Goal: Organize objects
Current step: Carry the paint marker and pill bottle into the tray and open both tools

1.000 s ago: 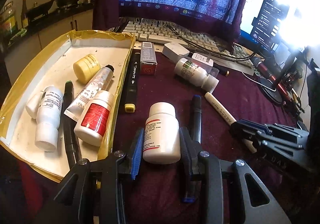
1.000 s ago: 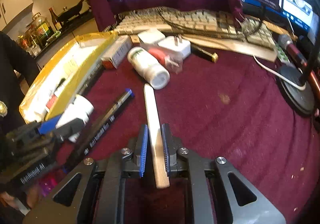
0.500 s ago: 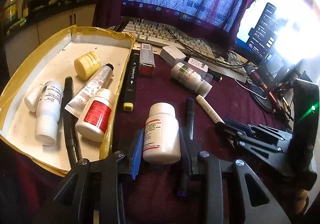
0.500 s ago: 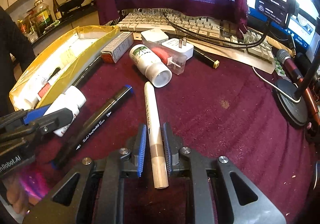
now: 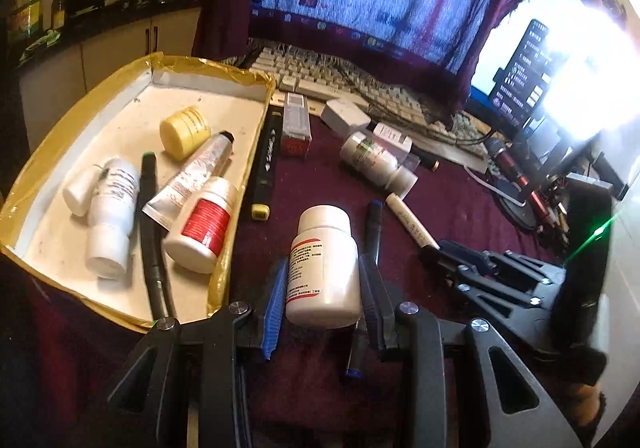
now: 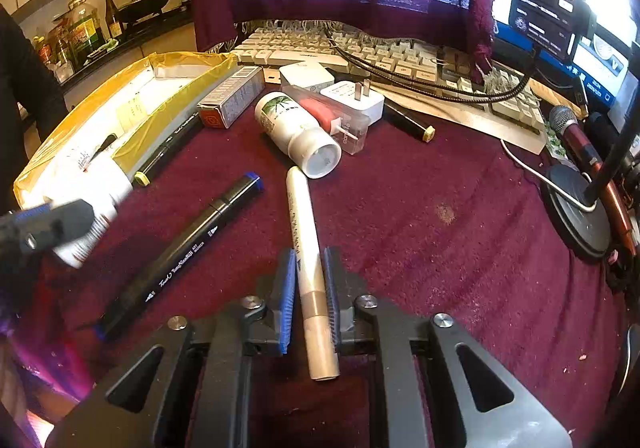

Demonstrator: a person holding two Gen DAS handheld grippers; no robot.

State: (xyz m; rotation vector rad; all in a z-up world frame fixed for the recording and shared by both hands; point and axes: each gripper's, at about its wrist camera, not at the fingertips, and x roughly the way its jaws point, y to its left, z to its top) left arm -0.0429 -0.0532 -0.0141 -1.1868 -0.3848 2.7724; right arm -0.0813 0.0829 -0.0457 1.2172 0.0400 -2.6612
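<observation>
1. My left tool (image 5: pixel 320 284) is pinching the white pill bottle (image 5: pixel 324 268) across its body; both pads look pressed against its sides, and the bottle lies cap-forward between them, low over the maroon surface (image 6: pixel 440 216).

2. My right tool (image 6: pixel 310 288) has just been closing, and its pads are now clamped on the white marker (image 6: pixel 306 248) near its tan rear end. The marker's far tip reaches toward the cap of the green-labelled bottle (image 6: pixel 296 128), which lies on its side just beyond.

3. So I judge the step in hand to be the pick-up: both items are gripped, and neither is yet in the yellow-rimmed tray (image 5: pixel 140 64) on the left of the surface.

4. The tray already holds a yellow jar (image 5: pixel 185 132), a tube (image 5: pixel 196 176), a red-labelled bottle (image 5: pixel 202 224), a white bottle (image 5: pixel 112 216) and a dark pen (image 5: pixel 150 232), so free floor is scarce except toward the far end.

5. The next move, as I see it, calls for lifting the pill bottle clear of the tray's near wall and carrying it left to that open patch.

6. The black marker with blue caps (image 6: pixel 184 252) lies just beside my left tool's right finger; I should rise straight so as not to drag it.

7. The white marker should follow lengthwise, kept level so it does not pivot in the pads.
</observation>
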